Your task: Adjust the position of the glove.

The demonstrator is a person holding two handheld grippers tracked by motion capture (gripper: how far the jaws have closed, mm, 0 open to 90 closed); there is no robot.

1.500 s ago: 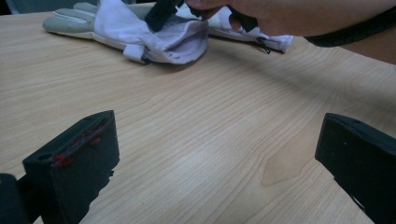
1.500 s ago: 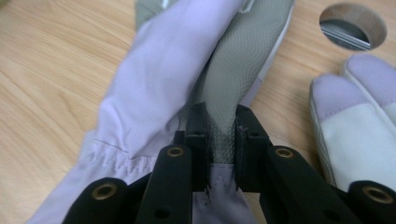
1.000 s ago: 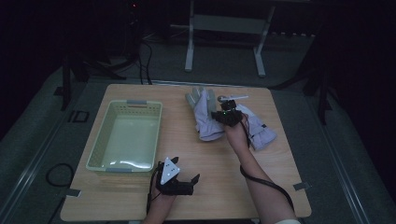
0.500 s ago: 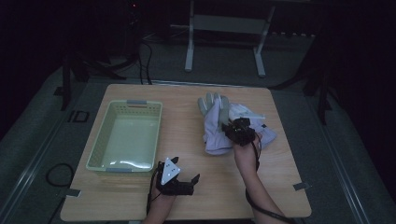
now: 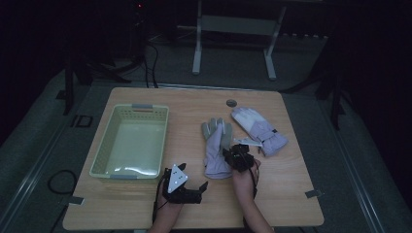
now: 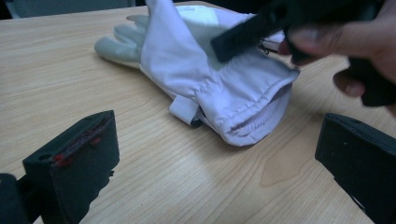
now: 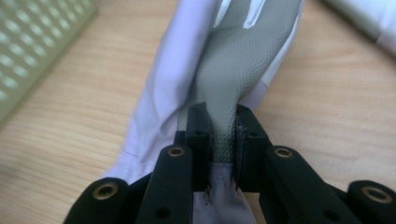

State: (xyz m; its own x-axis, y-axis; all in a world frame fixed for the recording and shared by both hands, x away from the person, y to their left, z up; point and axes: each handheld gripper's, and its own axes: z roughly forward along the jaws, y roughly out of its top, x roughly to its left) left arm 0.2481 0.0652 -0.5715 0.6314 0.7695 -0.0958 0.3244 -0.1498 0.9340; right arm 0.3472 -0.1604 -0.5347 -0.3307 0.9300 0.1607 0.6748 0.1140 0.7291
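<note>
Pale lilac padded glove, pinched at its grey palm by the right claw, has been dragged nearer across the wooden worktop while the left claw is kept open, idle

Dim high view with black surroundings, brighter gripper views, blurred hand up close, soft shadow under glove

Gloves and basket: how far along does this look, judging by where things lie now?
Early, by the look of it. Done: nothing lies in the green basket. In hand: the right gripper is shut on the near glove, pinching its grey palm fabric, while the glove lies on the table. Left: the far glove lies untouched beside it, and the left gripper waits open near the basket.
</note>
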